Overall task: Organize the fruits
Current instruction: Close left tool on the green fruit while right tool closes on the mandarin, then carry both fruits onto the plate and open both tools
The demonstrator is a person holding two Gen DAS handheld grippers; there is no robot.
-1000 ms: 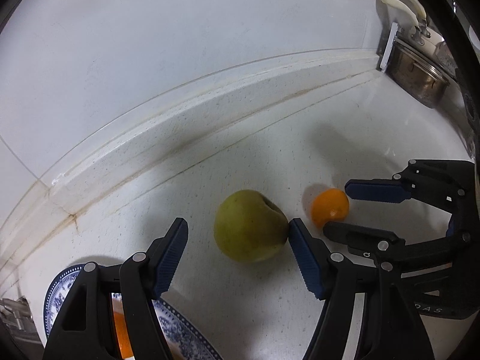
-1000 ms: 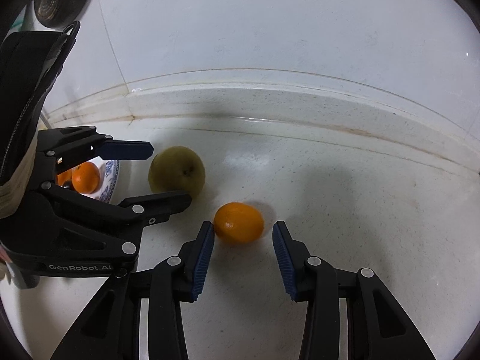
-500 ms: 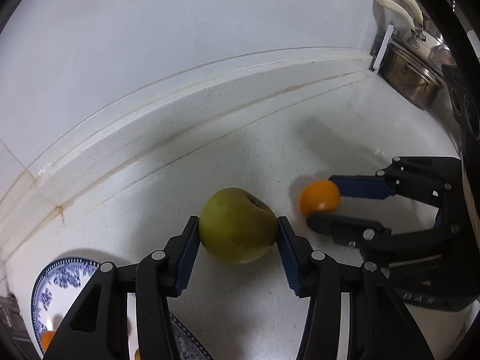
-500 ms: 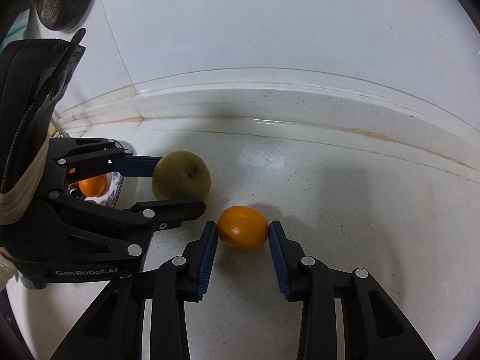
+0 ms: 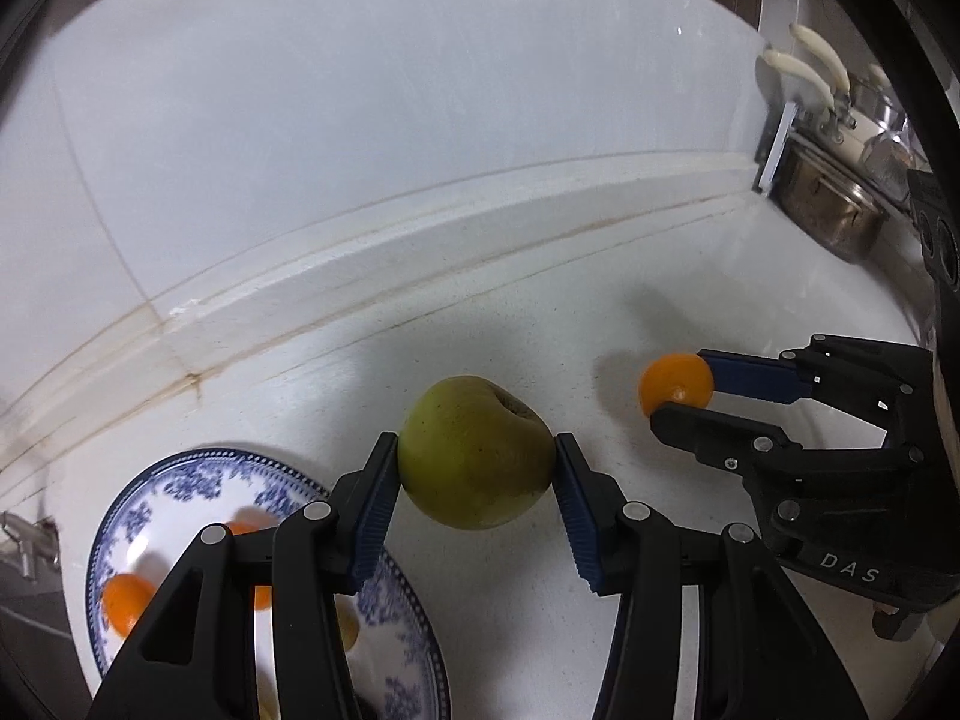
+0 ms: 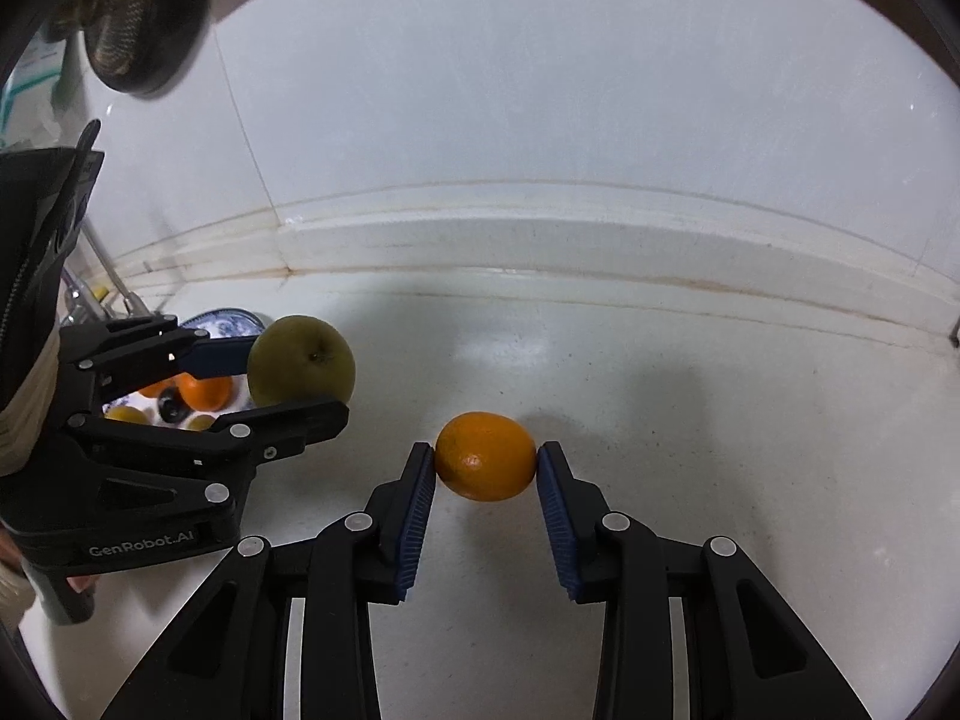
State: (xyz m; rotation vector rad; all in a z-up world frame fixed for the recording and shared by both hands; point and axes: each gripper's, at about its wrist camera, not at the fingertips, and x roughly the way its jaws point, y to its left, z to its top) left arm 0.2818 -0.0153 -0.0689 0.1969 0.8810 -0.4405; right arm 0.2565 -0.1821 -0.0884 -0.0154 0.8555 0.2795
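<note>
My left gripper (image 5: 477, 465) is shut on a green pear (image 5: 474, 453) and holds it above the white counter, just right of a blue-and-white plate (image 5: 180, 480). The plate holds oranges (image 5: 123, 603) and other small fruit. My right gripper (image 6: 485, 462) is shut on an orange (image 6: 485, 464) and holds it above the counter. In the right wrist view the pear (image 6: 301, 369) and left gripper (image 6: 294, 378) are at the left, over the plate (image 6: 222, 324). In the left wrist view the orange (image 5: 675, 381) and right gripper (image 5: 681, 390) are at the right.
A white tiled wall and a raised backsplash ledge (image 5: 420, 252) run behind the counter. Steel pots (image 5: 834, 210) with cream handles stand at the far right. A faucet (image 6: 102, 288) and a dark hanging strainer (image 6: 144, 18) are at the left.
Both grippers closed on their fruit: the left on the pear, the right on the orange. Both have lifted, and the left has moved toward the plate.
</note>
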